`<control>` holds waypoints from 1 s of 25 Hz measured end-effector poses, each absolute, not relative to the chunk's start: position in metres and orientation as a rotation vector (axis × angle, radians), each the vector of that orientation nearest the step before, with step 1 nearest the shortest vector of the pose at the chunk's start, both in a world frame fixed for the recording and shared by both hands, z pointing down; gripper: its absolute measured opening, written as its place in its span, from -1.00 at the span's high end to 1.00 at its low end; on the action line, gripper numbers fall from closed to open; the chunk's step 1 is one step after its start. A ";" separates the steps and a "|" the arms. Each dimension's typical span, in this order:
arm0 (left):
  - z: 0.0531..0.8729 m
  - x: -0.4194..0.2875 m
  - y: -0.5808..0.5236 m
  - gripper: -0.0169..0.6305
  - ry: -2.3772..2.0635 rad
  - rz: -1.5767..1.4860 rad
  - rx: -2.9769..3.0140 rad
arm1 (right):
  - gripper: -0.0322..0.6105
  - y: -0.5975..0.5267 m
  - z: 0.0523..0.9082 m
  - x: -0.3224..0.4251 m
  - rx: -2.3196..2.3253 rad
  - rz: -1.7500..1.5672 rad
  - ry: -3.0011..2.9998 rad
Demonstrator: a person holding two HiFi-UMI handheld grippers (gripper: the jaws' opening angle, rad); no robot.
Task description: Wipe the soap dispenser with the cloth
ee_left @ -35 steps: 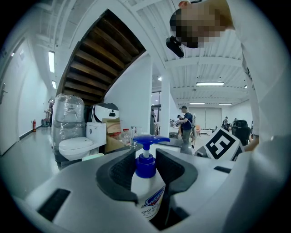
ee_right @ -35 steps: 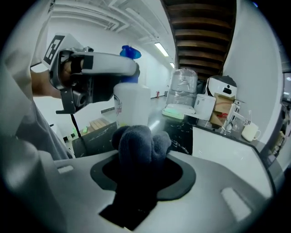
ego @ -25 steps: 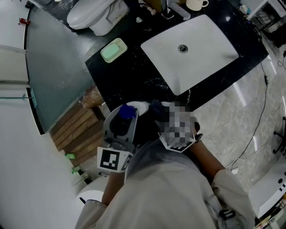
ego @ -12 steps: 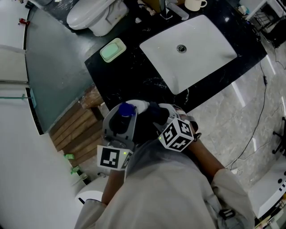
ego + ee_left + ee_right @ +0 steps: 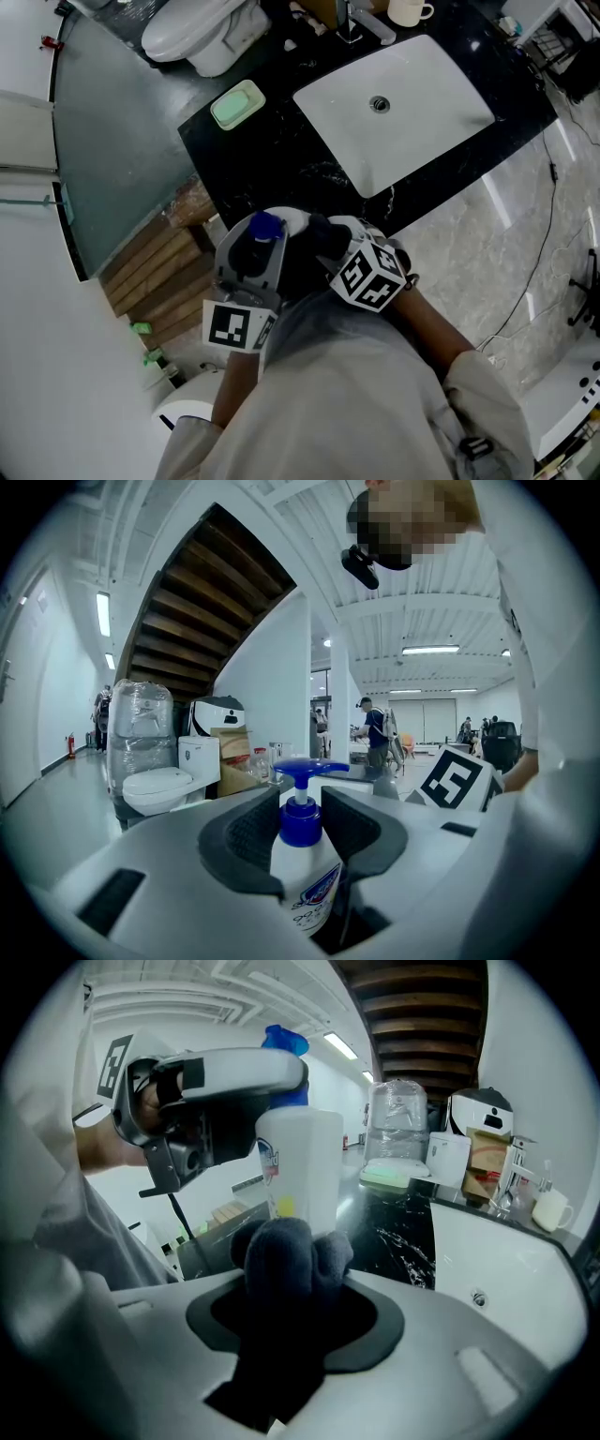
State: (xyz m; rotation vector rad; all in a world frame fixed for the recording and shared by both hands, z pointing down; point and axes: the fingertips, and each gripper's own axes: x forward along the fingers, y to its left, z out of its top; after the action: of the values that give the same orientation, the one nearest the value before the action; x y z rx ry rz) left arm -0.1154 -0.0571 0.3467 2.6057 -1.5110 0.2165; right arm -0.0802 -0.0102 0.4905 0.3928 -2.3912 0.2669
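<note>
the soap dispenser point(image 5: 305, 878) is a white bottle with a blue pump point(image 5: 302, 794). it is held up in front of the person, just past the near edge of the black counter point(image 5: 272, 155). the left gripper point(image 5: 302, 834) has its two dark jaws closed on the bottle's neck and shoulders, one on each side.

the right gripper point(image 5: 291, 1312) has its jaws closed on a dark cloth point(image 5: 286, 1255). the cloth sticks out in a soft lump and sits right up against the low part of the bottle.

the left gripper view shows the pump and part of the label, but not the cloth. the right gripper view shows the cloth on the plain side of the bottle, with the left gripper clamped near the top. the head view shows both grippers close together, with the bottle between them.

from above, most of the bottle is hidden under the left gripper, and only the blue top and a bit of white show. the label words are too small to read.

on the counter are a white sink point(image 5: 427, 89), a green soap dish point(image 5: 238, 104), a tap point(image 5: 361, 21) and a white cup point(image 5: 411, 9). a white toilet point(image 5: 192, 33) stands past the counter. the floor point(image 5: 487, 253) is pale stone, and brown wooden slats point(image 5: 159, 272) lie to the left. the room is big and white, with a dark stair overhead.
</note>
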 end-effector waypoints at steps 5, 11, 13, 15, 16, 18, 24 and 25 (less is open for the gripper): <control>0.347 -0.116 -0.057 0.54 -1.517 0.217 2.611 | 0.40 -0.011 0.488 -0.081 0.356 0.291 -2.400; 0.347 -0.116 -0.057 0.54 -1.528 0.220 2.612 | 0.40 -0.011 0.486 -0.082 0.324 0.360 -2.427; 0.347 -0.116 -0.057 0.54 -1.523 0.220 2.614 | 0.40 -0.011 0.484 -0.082 0.315 0.371 -2.434; 0.347 -0.116 -0.057 0.54 -1.517 0.222 2.616 | 0.40 -0.011 0.482 -0.082 0.307 0.376 -2.437; 0.347 -0.116 -0.057 0.54 -1.515 0.222 2.616 | 0.40 -0.011 0.481 -0.082 0.304 0.376 -2.438; 0.347 -0.116 -0.057 0.54 -1.515 0.222 2.617 | 0.40 -0.011 0.480 -0.082 0.293 0.383 -2.442; 0.347 -0.115 -0.057 0.54 -1.519 0.220 2.622 | 0.40 -0.011 0.477 -0.080 0.285 0.427 -2.443; 0.347 -0.116 -0.058 0.54 -1.520 0.222 2.622 | 0.40 -0.011 0.476 -0.080 0.283 0.427 -2.445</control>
State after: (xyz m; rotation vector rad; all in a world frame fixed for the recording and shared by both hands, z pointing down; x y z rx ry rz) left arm -0.1155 -0.0576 0.3471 2.6219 -1.5195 0.2216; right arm -0.0801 -0.0108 0.4762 0.2828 -2.4448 0.4267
